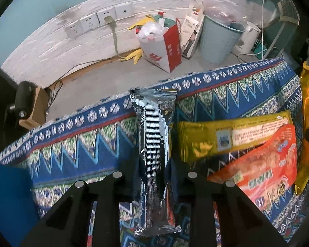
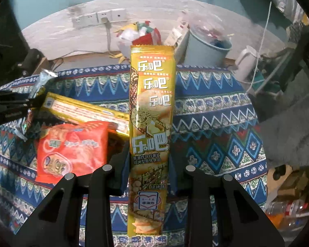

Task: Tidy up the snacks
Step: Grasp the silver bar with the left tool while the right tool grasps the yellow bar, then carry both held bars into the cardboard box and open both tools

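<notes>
The long silver foil snack packet runs lengthwise away from the camera, clamped in the left hand-held gripper above the patterned blue tabletop. The right hand-held gripper pinches a tall yellow chips packet, long axis likewise pointing away. A yellow packet and an orange bag lie flat between them. A blue bin on the floor holds rubbish.

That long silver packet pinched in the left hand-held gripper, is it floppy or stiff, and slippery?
The silver packet probably stays fairly stiff: it stands straight out from the left hand-held gripper without drooping. Its glossy, crinkled foil looks slippery. It is likely light for its size.
</notes>
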The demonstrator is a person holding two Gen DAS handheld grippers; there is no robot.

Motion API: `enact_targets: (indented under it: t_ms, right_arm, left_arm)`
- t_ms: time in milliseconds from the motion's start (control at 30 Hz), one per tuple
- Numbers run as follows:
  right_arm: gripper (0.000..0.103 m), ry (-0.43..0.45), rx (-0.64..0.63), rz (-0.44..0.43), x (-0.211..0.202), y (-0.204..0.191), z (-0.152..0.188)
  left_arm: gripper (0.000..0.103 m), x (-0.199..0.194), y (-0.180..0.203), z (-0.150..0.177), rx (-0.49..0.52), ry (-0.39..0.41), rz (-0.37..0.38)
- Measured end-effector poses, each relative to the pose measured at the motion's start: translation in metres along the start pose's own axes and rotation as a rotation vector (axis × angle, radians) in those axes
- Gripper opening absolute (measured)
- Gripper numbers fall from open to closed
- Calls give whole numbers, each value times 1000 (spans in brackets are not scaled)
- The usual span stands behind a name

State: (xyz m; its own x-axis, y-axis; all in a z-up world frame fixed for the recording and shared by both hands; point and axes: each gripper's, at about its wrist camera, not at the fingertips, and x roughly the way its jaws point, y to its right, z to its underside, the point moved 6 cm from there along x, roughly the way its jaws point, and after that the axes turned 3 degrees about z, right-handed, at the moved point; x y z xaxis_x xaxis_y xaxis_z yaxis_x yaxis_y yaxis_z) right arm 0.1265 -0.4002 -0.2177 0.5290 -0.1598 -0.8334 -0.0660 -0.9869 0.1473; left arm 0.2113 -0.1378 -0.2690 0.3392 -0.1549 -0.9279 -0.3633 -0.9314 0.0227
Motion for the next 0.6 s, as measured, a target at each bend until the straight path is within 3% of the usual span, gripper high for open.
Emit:
enact_targets:
  t_ms: [600]
  right_arm:
    - [29, 106, -73, -47, -51, -39, -9]
  left_arm:
    - [26, -86, -23, 46, -131, 88, -23]
